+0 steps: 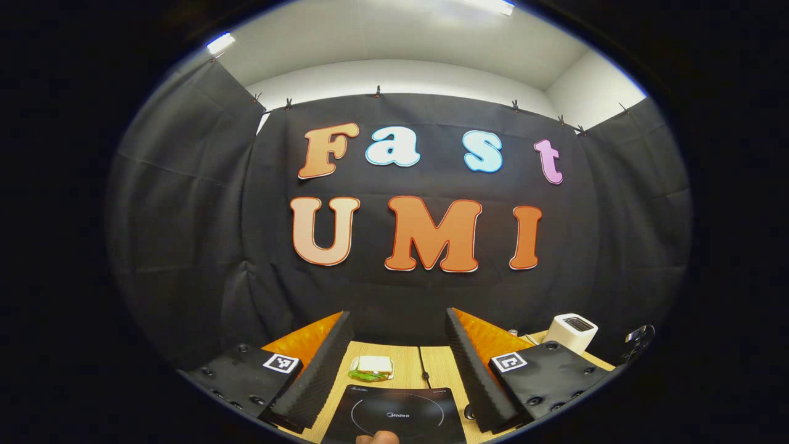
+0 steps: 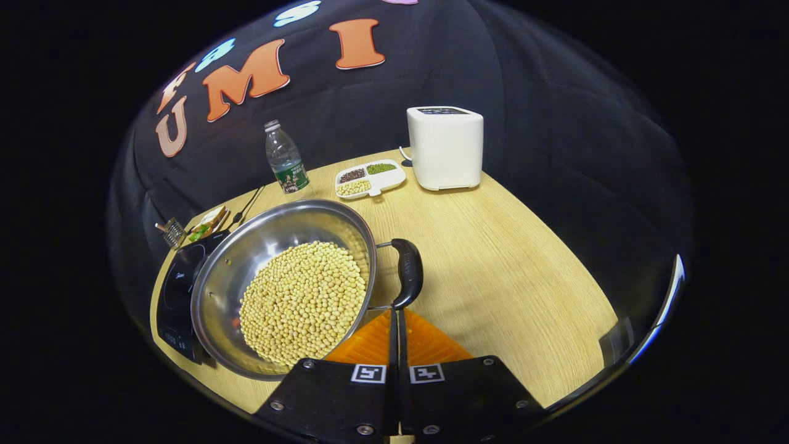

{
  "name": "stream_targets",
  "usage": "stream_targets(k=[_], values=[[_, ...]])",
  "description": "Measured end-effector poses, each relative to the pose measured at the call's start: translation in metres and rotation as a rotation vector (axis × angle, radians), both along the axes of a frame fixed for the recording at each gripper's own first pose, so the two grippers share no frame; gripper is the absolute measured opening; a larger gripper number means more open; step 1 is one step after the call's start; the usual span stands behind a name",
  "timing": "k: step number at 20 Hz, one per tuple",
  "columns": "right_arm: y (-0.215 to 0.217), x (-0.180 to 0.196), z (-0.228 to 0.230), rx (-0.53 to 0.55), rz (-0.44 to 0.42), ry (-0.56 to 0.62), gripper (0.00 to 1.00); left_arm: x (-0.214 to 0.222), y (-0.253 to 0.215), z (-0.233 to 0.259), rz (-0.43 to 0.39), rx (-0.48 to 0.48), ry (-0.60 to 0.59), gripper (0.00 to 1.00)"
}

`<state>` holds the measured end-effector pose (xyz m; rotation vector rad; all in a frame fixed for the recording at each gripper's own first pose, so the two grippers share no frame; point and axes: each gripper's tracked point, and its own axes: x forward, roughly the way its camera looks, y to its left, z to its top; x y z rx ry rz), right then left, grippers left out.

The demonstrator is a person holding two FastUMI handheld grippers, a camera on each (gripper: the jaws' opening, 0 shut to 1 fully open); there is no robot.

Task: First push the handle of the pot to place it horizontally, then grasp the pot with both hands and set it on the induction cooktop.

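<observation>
Pot [image 2: 283, 283]: steel, wide and shallow, loaded with pale soybeans [image 2: 302, 302]. Stands on the worktop [image 2: 505, 259] toward its left edge as the right gripper view frames it, its far rim overlapping the near corner of the induction cooktop [image 2: 175, 290]; not yet seated on the cooktop's ring.

Handle [image 2: 407, 271]: dark grip on two wire arms, on the pot side that faces the right gripper. Its long axis runs nearly straight away from the camera, and it appears raised rather than folded flat.

Right gripper [image 2: 397, 333]: fingers brought together with a thin gap at most, holding nothing, tips just short of the handle's near end and roughly in line with it. Judged the nearer hand for the push; the handle must swing over to the horizontal before any two-handed lift.

Left gripper [image 1: 397, 357]: fingers spread wide, empty, raised and aimed at the booth wall, with the cooktop [image 1: 397, 416] below between them. Well apart from the pot.

Other items: sandwich on a plate [image 1: 372, 368] beyond the cooktop; water bottle [image 2: 285, 159], divided dish of beans [image 2: 370, 177] and white appliance [image 2: 445, 147] along the far edge.
</observation>
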<state>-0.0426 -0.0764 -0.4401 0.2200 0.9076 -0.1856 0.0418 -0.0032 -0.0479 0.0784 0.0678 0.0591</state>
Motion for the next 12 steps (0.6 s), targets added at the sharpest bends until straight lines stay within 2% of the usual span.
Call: stream_targets(k=[8, 12], values=[[-0.005, 0.013, -0.002, -0.002, -0.01, 0.002, 0.0, 0.005, -0.005, -0.009, -0.004, 0.011, 0.011, 0.97], [-0.009, 0.022, 0.002, -0.021, -0.009, -0.008, 0.0, 0.007, -0.014, -0.031, -0.008, 0.012, 0.04, 0.98]])
